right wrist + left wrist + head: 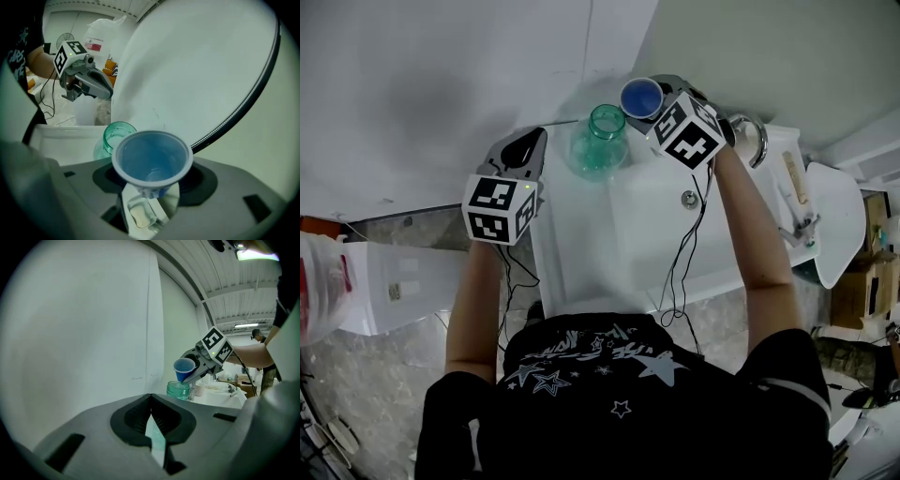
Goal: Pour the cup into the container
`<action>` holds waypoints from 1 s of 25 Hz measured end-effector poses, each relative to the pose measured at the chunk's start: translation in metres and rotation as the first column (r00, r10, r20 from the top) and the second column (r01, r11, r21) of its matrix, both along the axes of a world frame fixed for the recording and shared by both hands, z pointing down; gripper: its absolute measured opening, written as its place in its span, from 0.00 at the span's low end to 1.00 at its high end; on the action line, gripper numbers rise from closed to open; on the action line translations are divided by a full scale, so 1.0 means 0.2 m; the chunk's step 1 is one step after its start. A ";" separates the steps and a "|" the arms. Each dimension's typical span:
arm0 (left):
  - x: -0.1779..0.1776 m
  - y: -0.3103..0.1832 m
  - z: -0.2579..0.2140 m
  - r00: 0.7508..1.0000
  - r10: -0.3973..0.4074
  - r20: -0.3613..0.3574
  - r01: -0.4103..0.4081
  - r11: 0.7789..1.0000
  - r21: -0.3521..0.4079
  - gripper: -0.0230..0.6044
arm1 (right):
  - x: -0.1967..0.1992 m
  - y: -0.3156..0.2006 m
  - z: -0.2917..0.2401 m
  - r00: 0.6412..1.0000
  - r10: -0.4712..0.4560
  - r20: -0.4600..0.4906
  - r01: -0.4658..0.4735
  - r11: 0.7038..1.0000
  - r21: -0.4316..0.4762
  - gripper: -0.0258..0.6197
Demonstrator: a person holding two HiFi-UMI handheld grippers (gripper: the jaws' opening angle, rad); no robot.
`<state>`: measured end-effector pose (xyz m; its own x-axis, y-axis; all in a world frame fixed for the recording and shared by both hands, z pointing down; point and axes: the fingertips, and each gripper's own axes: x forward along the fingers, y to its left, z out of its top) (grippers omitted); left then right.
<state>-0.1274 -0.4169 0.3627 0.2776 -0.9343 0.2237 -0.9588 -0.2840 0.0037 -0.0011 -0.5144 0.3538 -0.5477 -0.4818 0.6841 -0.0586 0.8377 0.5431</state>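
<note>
The right claw [151,191] is pinched on the small blue plastic cup [152,161], gripping it low on the body near its base. The cup is held off the white surface [609,239], tilted so that its white-rimmed mouth faces back along the claw. In the left gripper view it hangs just above the round green-tinted glass jar [178,390], with its lower end over the jar's right rim and its mouth turned up and to the left. In the head view the cup's mouth sits just beside the jar's open mouth, on the jar's right. The inside of the cup looks bare blue, though the picture is too soft to be sure that nothing is in it.

The jar stands upright at the far end of the surface, close to the pale wall [441,84], and neither claw touches it.

The left claw [151,401] is held up in the air to the left of the jar, a little apart from it. Its dark ribbed pads [138,417] are pressed together at the tips with nothing between them. The marker cube [500,208] on it faces the head camera. Thin black cables [680,267] hang from both claws across the surface toward the person's black star-printed shirt [619,384].
</note>
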 end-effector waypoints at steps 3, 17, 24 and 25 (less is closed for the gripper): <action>-0.01 0.01 0.00 1.000 -0.006 -0.006 0.006 1.000 0.002 0.05 | -0.01 -0.01 0.02 0.999 -0.008 -0.040 0.009 1.000 0.027 0.49; 0.02 0.03 0.02 1.000 0.012 -0.004 -0.012 1.000 -0.002 0.05 | -0.02 -0.05 0.07 0.982 -0.013 -0.187 0.044 0.985 0.165 0.49; 0.02 0.04 0.03 1.000 0.007 -0.012 -0.007 1.000 -0.005 0.05 | -0.02 -0.06 0.06 0.976 -0.012 -0.218 0.060 0.975 0.214 0.49; 0.02 0.04 0.03 1.000 0.006 -0.013 -0.006 1.000 -0.004 0.05 | -0.02 -0.06 0.05 0.975 -0.013 -0.224 0.065 0.973 0.223 0.49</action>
<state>-0.1241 -0.4085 0.3678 0.2861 -0.9318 0.2235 -0.9570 -0.2897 0.0176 -0.0059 -0.5267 0.3641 -0.4179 -0.6201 0.6640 0.1136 0.6895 0.7153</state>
